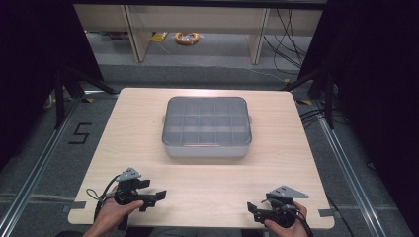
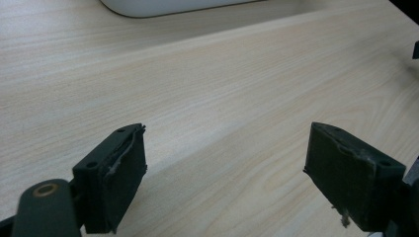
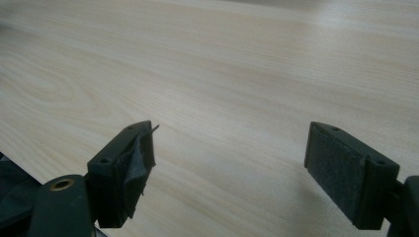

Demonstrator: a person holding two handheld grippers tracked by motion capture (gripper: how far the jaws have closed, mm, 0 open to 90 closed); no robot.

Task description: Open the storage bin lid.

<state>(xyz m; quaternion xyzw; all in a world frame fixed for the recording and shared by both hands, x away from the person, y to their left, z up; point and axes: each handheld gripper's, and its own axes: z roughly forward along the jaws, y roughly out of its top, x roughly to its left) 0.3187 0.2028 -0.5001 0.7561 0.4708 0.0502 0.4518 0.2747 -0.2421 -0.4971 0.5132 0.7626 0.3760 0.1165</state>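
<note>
A grey plastic box (image 1: 206,126) with a translucent lid and several compartments sits in the middle of the wooden table (image 1: 148,108). My left gripper (image 1: 155,195) lies near the front left of the table, held by a hand, its jaws pointing right and open with nothing between them. My right gripper (image 1: 253,211) rests near the front right edge, jaws pointing left, open and empty. In the left gripper view the open gripper (image 2: 227,170) faces bare wood, with the box's edge (image 2: 168,6) at the top. In the right gripper view the open gripper (image 3: 230,168) also faces bare wood.
Black frame legs (image 1: 64,89) stand at both sides of the table. Behind it are shelf legs (image 1: 136,34), cables (image 1: 289,39) and a yellow coil (image 1: 188,37) on the floor. A floor mark "5" (image 1: 79,133) lies at left.
</note>
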